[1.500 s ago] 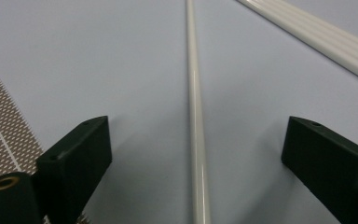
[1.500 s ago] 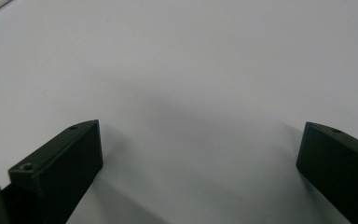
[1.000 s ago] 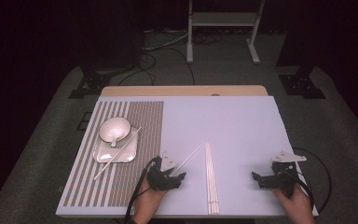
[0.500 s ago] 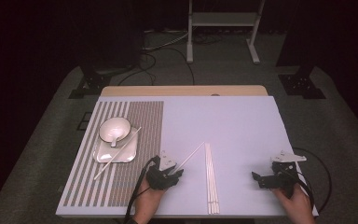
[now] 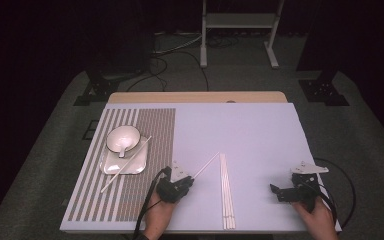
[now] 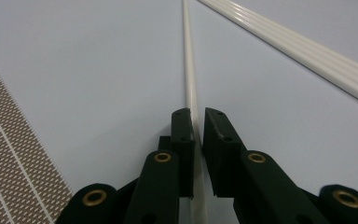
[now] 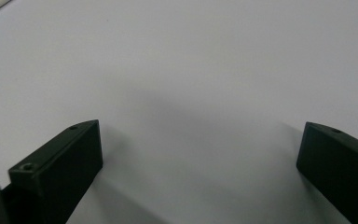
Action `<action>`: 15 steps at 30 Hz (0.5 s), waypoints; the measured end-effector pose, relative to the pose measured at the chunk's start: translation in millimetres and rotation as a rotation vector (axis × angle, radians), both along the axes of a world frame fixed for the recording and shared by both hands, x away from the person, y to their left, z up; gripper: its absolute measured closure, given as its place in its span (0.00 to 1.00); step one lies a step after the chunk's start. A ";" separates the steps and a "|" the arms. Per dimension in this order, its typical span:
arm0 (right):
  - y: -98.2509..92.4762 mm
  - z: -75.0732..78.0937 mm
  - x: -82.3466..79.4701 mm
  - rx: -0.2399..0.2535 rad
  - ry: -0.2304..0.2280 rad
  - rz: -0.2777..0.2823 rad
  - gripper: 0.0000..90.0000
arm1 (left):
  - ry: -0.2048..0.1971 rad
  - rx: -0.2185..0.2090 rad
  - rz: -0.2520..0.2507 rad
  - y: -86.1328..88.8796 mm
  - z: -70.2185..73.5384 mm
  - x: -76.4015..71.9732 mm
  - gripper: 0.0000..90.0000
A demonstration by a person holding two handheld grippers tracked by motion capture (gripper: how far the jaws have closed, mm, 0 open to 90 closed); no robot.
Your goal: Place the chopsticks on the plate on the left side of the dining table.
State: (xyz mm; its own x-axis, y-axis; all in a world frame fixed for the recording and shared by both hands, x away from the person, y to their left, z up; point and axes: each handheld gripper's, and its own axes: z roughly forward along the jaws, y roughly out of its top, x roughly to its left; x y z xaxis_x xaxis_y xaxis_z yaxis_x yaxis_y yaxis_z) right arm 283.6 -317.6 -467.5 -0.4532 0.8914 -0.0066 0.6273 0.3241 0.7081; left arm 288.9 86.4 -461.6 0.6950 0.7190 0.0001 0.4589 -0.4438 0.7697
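Near front edge of pale lilac table top (image 5: 260, 130): L gripper (image 6: 196, 122) jaws just closed, pinching single thin white plastic chopstick (image 6: 189, 70) at near end. Risk: end grip, stick pivots/slips on lift. R gripper (image 7: 200, 154) spread, idle.

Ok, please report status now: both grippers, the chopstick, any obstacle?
Left gripper just closed, shut on single chopstick. Right gripper open, nothing between. Chopstick bundle lies beside, apart. Path clear.

High view overlooks the table (image 5: 250, 130); gripper views skim it closely.
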 end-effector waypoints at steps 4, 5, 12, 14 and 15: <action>0.0 0.0 0.0 0.000 0.000 0.000 0.00 | 0.020 -0.020 0.000 2.2 0.0 2.0 0.93; 0.0 0.0 0.0 0.000 0.000 0.000 0.00 | 0.015 -0.019 0.001 1.9 -0.2 1.8 0.93; 0.0 0.0 0.0 0.000 0.000 0.000 0.00 | 0.014 -0.017 0.013 0.6 -0.1 0.9 0.94; 0.0 -0.1 0.0 0.000 0.000 0.000 0.00 | 0.006 -0.010 0.014 -0.2 -0.1 0.2 0.94; 0.0 0.0 0.0 0.000 0.000 0.000 0.00 | 0.007 -0.010 0.017 -0.4 -0.1 0.1 0.94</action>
